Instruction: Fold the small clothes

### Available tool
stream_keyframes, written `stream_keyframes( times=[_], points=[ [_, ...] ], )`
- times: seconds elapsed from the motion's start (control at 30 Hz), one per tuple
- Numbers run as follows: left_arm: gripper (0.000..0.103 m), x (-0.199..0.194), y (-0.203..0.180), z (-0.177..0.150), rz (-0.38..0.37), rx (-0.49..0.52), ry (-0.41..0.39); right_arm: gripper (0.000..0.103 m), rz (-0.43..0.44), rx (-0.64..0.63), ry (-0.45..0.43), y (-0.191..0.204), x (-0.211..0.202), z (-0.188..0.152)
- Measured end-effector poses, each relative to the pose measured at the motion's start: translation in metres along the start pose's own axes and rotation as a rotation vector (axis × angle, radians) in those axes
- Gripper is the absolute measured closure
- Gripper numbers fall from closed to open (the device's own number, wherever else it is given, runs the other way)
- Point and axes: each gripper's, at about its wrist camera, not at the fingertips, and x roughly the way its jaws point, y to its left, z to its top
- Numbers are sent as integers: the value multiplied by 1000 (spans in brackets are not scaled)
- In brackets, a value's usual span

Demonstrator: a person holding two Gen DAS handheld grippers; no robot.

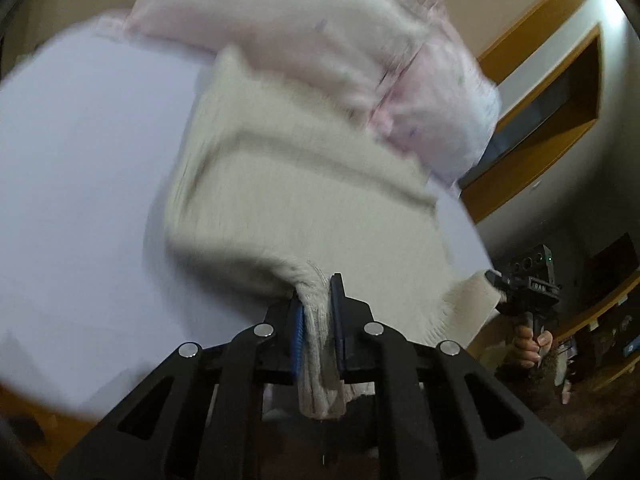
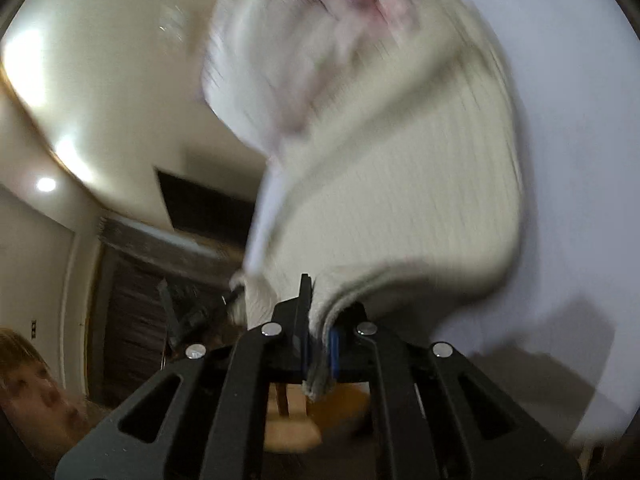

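Mid-air, motion-blurred: cream ribbed knit garment (image 1: 296,200), stretched above white table surface (image 1: 80,160) and pinched at two corners. Left gripper (image 1: 318,320), black with blue-edged pads, jaws pressed together on a bunched fold of the knit, loose end of cloth hanging back between the fingers (image 1: 340,320). Right gripper (image 2: 318,336), same build, jaws clamped on another edge of the garment (image 2: 420,200), cloth rising away from it toward the table. Seen also from the left wrist view beyond the garment's right corner: right gripper (image 1: 496,280) gripping that corner, bare hand (image 1: 530,344) wrapped round its handle. Beyond the garment, at its far edge: pale pink printed clothes (image 1: 360,52), piled and partly overlapping the knit. Right of the garment: yellow wooden wall trim (image 1: 540,140). Left of the garment in the right wrist view: cream ceiling with glowing lights (image 2: 46,184).
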Motion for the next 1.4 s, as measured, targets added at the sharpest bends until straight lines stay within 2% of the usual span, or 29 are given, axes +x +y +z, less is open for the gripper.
stream_keyframes(
  times=[0.03,0.1,0.17,0.23,0.3,0.37,0.43,0.5,0.53,0.57,0.63,0.67,0.7,0.73,0.77,0.8,0.93,1.03,1.1,1.17,1.2,1.27,1.3,1.33,1.4],
  points=[
    [91,0,-5,23,24,40,-46,96,15,-10,-36,4,-1,14],
    [91,8,-5,62,73,67,-106,96,57,-19,-159,9,2,66],
    [91,30,8,109,129,32,-170,96,79,18,-266,-2,7,107],
    [93,59,23,146,203,-3,-206,96,65,85,-342,-24,21,143],
    [96,101,44,179,281,-55,-187,96,-32,171,-376,-53,47,174],
    [96,141,67,197,331,-120,-111,96,-132,247,-344,-77,75,189],
    [96,158,76,200,356,-139,-84,96,-148,291,-330,-93,83,189],
    [96,160,81,199,341,-134,-86,89,-134,294,-350,-96,85,193],
    [96,155,84,199,309,-150,-94,70,-119,293,-362,-96,83,192],
    [96,150,86,200,278,-174,-98,47,-93,284,-390,-98,78,191],
    [88,137,96,202,185,-243,-110,26,-74,249,-459,-94,70,191],
    [76,126,100,201,144,-269,-129,14,-82,231,-483,-91,66,191],
    [46,113,99,199,151,-275,-163,7,-106,224,-494,-88,62,192],
    [35,102,95,196,187,-260,-195,2,-134,214,-507,-85,59,191],
    [23,97,93,198,204,-245,-203,2,-154,189,-520,-82,55,190],
    [23,93,90,193,215,-221,-193,2,-163,178,-519,-81,52,191],
    [24,109,90,172,230,-192,-41,2,-166,177,-479,-83,57,194],
    [33,122,93,162,202,-205,12,2,-169,173,-455,-82,61,190],
    [45,131,96,156,199,-229,45,2,-172,165,-443,-79,63,188],
    [50,131,97,151,225,-251,25,2,-167,160,-442,-78,62,187],
    [61,133,97,150,231,-269,19,2,-158,162,-442,-78,62,187],
    [75,131,106,145,194,-348,11,2,-144,171,-439,-79,62,186],
    [83,133,111,143,146,-399,20,2,-137,176,-437,-80,61,186],
    [84,136,113,140,112,-433,32,2,-129,181,-435,-81,60,185],
    [85,136,105,141,96,-440,12,2,-106,191,-429,-83,58,185]
  ],
)
